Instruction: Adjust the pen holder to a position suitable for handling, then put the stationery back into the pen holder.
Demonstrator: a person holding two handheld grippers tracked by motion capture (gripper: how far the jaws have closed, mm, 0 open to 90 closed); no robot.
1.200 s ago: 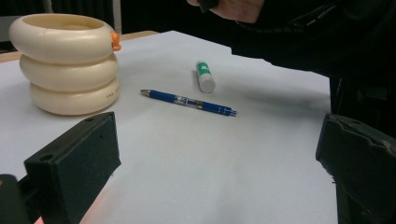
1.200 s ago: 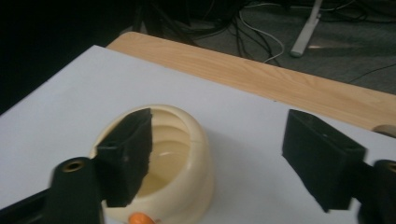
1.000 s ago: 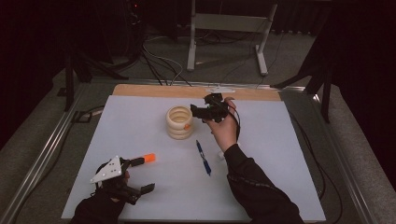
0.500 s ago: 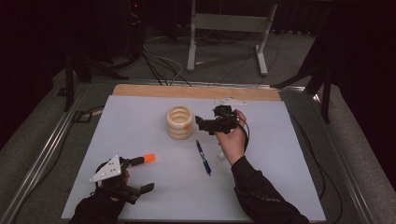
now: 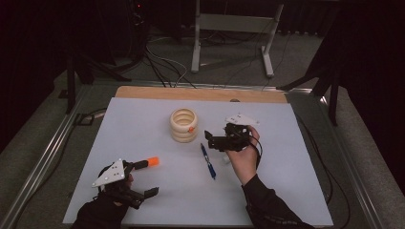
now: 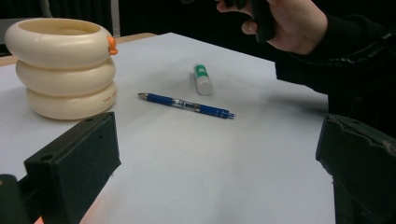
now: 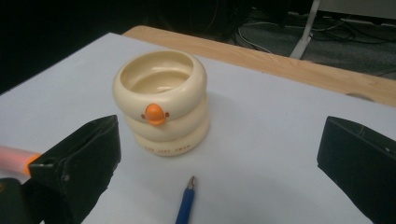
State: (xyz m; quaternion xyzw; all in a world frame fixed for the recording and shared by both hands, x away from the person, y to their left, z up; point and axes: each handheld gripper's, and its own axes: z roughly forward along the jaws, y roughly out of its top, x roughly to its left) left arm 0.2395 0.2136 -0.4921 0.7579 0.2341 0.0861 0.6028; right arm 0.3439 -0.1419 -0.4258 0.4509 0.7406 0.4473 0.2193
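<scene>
The right claw (image 5: 213, 141) hangs above the white worktop (image 5: 143, 119) with its jaws spread wide after just opening, nothing between them, pointed at the cream ringed cup (image 5: 184, 125). A blue pen (image 5: 208, 161) lies just below it. The left claw (image 5: 153, 176) rests low, jaws also spread and empty.

Small brown print on the cream holder's (image 7: 161, 106) bottom ring — too blurred to read.
</scene>
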